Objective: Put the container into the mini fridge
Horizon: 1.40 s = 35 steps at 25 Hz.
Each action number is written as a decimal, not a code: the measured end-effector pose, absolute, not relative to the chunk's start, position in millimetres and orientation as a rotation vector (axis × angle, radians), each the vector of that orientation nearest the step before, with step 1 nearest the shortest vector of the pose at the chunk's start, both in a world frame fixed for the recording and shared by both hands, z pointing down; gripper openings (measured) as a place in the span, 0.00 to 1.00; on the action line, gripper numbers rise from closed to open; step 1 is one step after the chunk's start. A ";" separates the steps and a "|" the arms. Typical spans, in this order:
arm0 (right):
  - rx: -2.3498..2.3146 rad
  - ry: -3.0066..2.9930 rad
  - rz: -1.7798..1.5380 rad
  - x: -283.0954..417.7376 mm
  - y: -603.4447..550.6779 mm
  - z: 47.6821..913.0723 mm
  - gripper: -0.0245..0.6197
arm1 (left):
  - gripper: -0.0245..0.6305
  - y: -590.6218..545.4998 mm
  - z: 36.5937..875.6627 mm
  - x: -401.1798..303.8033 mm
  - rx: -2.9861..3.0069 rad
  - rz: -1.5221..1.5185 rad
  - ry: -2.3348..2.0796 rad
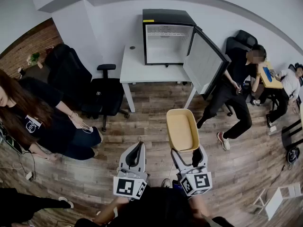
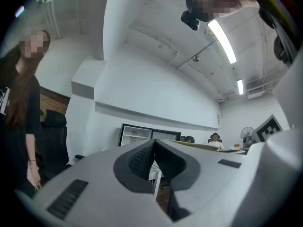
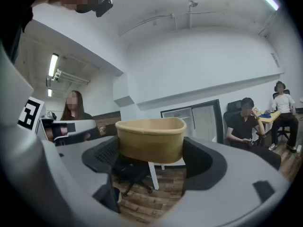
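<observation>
A tan, open-topped container (image 1: 182,129) (image 3: 150,138) hangs in the air over the wooden floor, with my right gripper (image 1: 187,151) (image 3: 151,157) shut on its near end, pads against both sides. Ahead, a black mini fridge (image 1: 168,37) (image 3: 194,119) stands on a white table (image 1: 142,70); its door (image 1: 204,63) is swung wide to the right and the white inside looks bare. My left gripper (image 1: 138,145) (image 2: 154,148) is held beside the right one, shut, with nothing between its fingers. In the left gripper view the fridge (image 2: 137,135) shows just past the jaws.
A black office chair (image 1: 106,91) stands left of the table. A person in black (image 1: 38,117) crouches at the left. Another person (image 1: 236,89) sits right of the fridge door, legs stretched onto the floor. A further person (image 1: 289,82) sits at the far right.
</observation>
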State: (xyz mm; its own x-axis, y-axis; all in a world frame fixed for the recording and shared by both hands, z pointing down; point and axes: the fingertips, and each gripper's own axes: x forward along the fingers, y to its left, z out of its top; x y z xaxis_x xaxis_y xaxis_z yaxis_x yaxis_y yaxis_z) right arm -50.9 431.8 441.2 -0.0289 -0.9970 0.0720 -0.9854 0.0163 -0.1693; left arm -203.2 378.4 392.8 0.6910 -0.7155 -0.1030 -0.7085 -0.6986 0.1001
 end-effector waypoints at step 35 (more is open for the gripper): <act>-2.117 2.181 -0.321 -39.8 301.8 462.2 0.72 | 0.05 261.4 421.5 -201.3 2.802 -0.134 -1.200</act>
